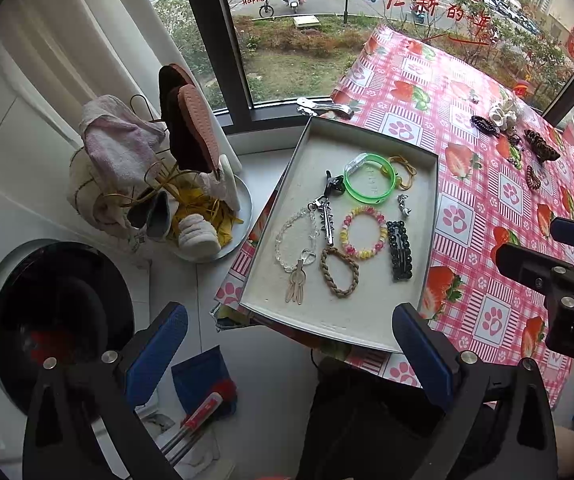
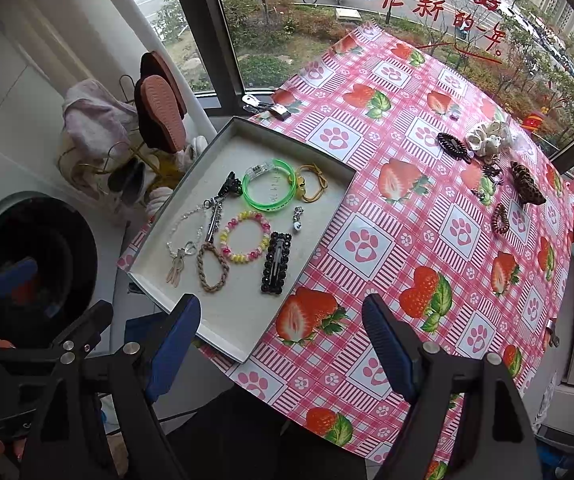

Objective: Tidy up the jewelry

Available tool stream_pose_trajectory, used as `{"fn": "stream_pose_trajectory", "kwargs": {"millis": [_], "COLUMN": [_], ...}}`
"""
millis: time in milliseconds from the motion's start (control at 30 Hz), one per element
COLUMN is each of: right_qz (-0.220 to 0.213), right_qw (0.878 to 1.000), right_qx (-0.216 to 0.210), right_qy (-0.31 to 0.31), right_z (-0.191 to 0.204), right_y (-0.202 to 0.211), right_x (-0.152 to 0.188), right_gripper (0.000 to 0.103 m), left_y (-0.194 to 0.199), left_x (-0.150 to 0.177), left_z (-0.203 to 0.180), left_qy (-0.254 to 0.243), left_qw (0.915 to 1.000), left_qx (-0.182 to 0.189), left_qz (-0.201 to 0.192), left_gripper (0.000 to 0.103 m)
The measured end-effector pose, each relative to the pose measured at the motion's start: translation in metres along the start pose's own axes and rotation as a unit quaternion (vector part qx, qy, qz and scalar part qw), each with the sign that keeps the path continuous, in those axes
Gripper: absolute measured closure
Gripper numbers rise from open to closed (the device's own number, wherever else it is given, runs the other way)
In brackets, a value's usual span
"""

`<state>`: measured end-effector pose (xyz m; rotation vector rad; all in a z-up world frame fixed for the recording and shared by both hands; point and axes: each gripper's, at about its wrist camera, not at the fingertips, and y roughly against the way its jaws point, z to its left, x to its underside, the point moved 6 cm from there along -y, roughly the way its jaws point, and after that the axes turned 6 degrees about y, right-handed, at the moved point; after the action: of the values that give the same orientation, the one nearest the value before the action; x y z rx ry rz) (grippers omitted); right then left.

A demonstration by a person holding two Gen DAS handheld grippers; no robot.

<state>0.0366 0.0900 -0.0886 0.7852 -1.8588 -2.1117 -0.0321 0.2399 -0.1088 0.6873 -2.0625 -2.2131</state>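
The worktop (image 2: 427, 216) fills the right of both frames. The grey tray (image 2: 243, 344) at centre left overhangs its near edge; a downward push there could tip it and spill the green bangle (image 2: 269, 190) and black hair clip (image 2: 275, 262). Loose pieces, such as the leopard claw clip (image 2: 527, 189), wait at upper right. The left tool (image 1: 287, 344) and right tool (image 2: 281, 344) both gape wide, holding nothing. Only the left view shows the red-handled item (image 1: 205, 410) on the floor.
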Motion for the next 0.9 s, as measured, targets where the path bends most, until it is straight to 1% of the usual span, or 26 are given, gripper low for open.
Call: {"fn": "stream_pose_trajectory", "kwargs": {"millis": [900], "right_qz": [0.001], "right_qw": [1.0], "right_qx": [0.0], "right_qy": [-0.001], "right_z": [-0.0006], "right_y": [0.0001], "right_x": [-0.0007], "right_gripper": [0.018], "left_y": [-0.0006], "left_x": [0.0008], "left_z": [-0.0027], "left_qy": [-0.001], "left_qw": [1.0], "left_qx": [-0.002], "left_qz": [0.003], "left_gripper": [0.0]}}
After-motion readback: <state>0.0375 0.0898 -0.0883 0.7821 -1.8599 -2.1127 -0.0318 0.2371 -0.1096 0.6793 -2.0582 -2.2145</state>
